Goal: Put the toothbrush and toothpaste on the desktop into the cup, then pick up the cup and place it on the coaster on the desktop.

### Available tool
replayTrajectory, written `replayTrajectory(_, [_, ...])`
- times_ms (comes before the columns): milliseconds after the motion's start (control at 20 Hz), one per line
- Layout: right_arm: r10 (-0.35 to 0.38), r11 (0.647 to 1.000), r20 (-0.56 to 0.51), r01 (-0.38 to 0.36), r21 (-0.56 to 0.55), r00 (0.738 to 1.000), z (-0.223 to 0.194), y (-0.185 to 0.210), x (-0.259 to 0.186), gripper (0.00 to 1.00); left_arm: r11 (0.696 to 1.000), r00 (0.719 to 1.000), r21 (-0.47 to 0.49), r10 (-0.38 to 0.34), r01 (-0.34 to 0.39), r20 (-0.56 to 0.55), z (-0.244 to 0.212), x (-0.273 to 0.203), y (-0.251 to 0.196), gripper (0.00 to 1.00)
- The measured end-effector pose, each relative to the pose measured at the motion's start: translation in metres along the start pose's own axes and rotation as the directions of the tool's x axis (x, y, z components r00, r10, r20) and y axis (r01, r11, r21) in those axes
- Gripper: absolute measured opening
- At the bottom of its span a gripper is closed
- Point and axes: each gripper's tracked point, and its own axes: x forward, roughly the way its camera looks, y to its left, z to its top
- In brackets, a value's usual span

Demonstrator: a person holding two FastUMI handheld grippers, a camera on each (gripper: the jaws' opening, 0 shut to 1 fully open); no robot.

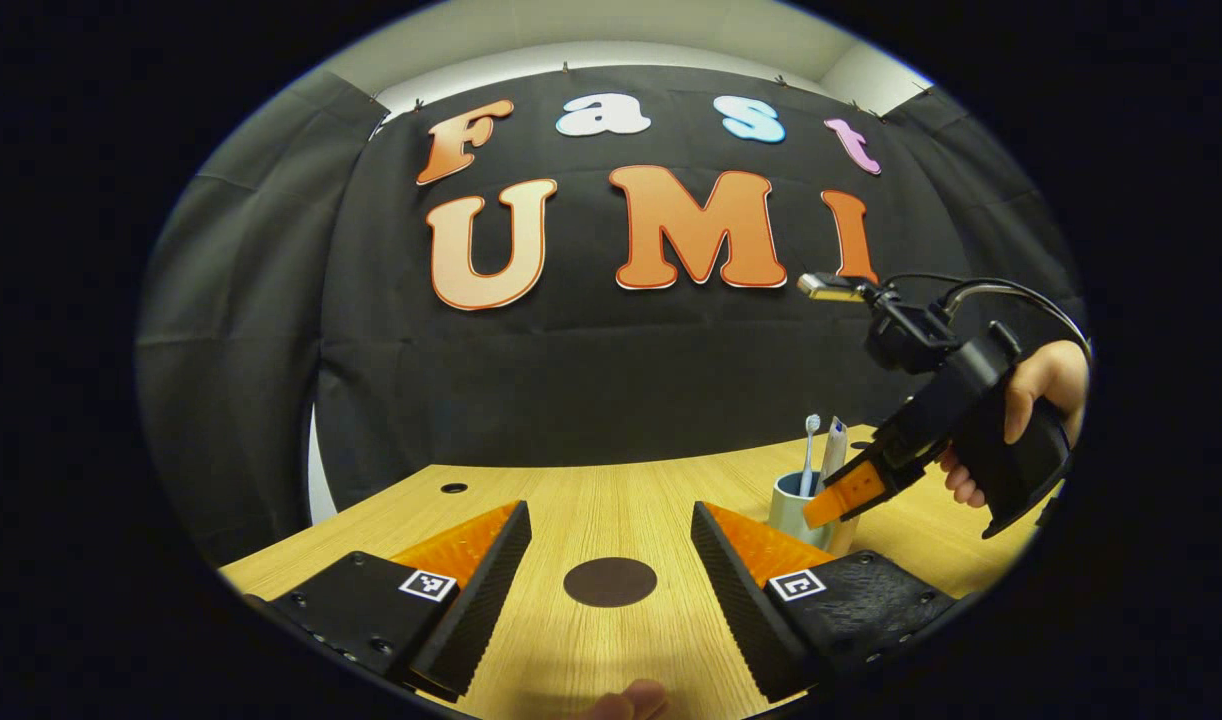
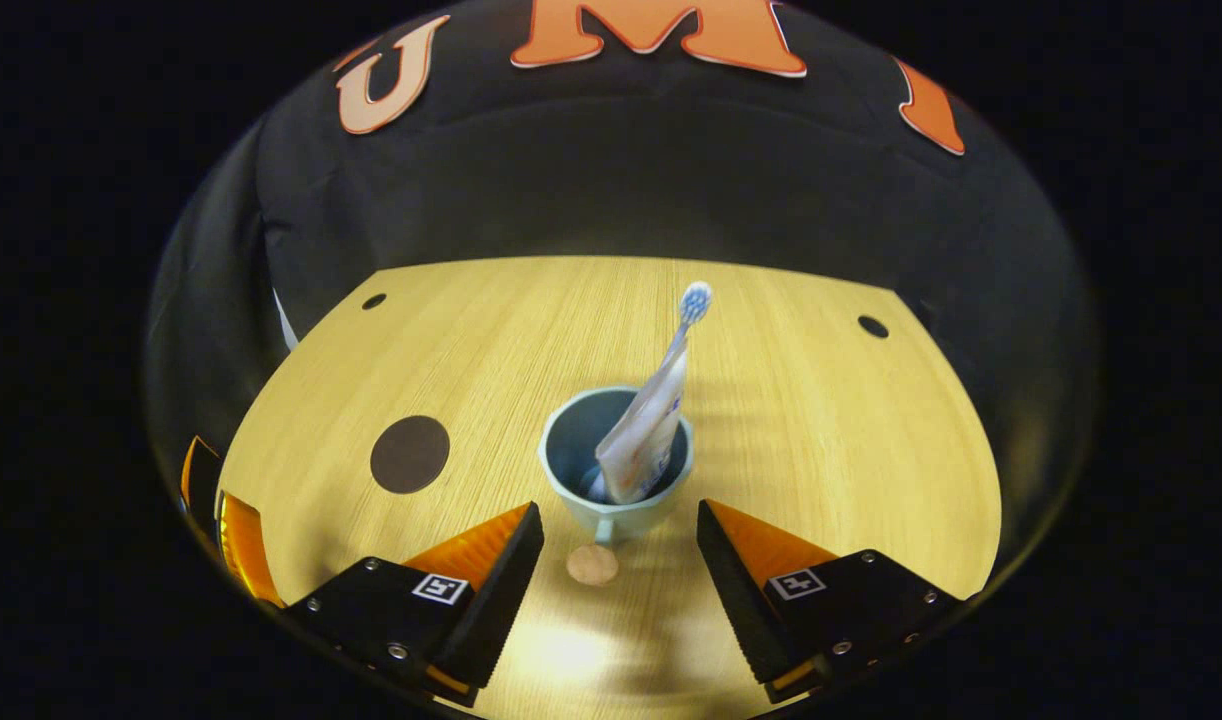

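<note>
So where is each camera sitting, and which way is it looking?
Left gripper view: rides low on the left tongs, open, facing across the desk at the coaster and booth wall; the right tongs and a hand show at the cup.
Right gripper view: rides on the right tongs, open, looking down at the cup holding toothbrush and toothpaste.
Shared: cup, coaster, desk.

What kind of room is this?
Probably a recording booth, not a real bathroom: a wooden desk backed by a black cloth wall, with a cup and a coaster set out.
</note>
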Motion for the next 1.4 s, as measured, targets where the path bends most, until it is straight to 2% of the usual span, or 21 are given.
replayTrajectory(150, [-0.021,0.999,-0.102,0.025,0.030,0.995,-0.010,0.000,0.017,0.88,1.000,1.000,-0.014,-0.012,0.011,-0.008,-0.002,-0.004,-0.004,0.98])
replayTrajectory(250, [-0.027,0.997,-0.148,0.037,0.062,0.989,-0.014,0.000,0.023,0.82,1.000,1.000,-0.013,-0.020,0.019,-0.013,-0.003,-0.004,-0.006,0.98])
replayTrajectory(300, [-0.018,0.996,-0.169,0.033,0.085,0.985,-0.016,0.003,0.025,0.75,1.000,1.000,-0.015,-0.024,0.024,-0.010,-0.003,-0.004,-0.007,0.98])
replayTrajectory(500, [-0.015,0.994,-0.184,0.034,0.100,0.983,-0.016,-0.003,0.022,0.69,0.998,0.998,-0.030,-0.051,0.051,-0.029,-0.008,-0.005,-0.013,0.98])
replayTrajectory(650, [-0.029,0.994,-0.219,0.053,0.101,0.975,-0.033,-0.002,0.031,0.61,0.997,0.996,-0.042,-0.064,0.061,-0.058,-0.016,-0.006,-0.017,0.98])
replayTrajectory(800, [-0.037,0.994,-0.240,0.060,0.089,0.970,-0.044,0.001,0.045,0.44,0.997,0.995,-0.038,-0.071,0.068,-0.073,-0.020,-0.008,-0.019,0.98])
replayTrajectory(850, [-0.038,0.995,-0.241,0.060,0.083,0.970,-0.044,0.002,0.045,0.42,0.997,0.994,-0.034,-0.074,0.071,-0.076,-0.021,-0.008,-0.019,0.98])
replayTrajectory(900, [-0.044,0.995,-0.237,0.063,0.074,0.971,-0.041,0.001,0.043,0.33,0.997,0.994,-0.032,-0.075,0.072,-0.076,-0.021,-0.007,-0.019,0.98])
replayTrajectory(1000, [-0.055,0.996,-0.233,0.069,0.053,0.971,-0.039,0.003,0.039,0.25,0.996,0.993,-0.037,-0.084,0.082,-0.080,-0.021,-0.007,-0.021,0.98])
replayTrajectory(1400, [-0.053,0.998,-0.196,0.059,0.025,0.979,-0.037,0.006,0.035,0.22,0.994,0.990,-0.049,-0.099,0.095,-0.096,-0.026,-0.010,-0.026,0.98])
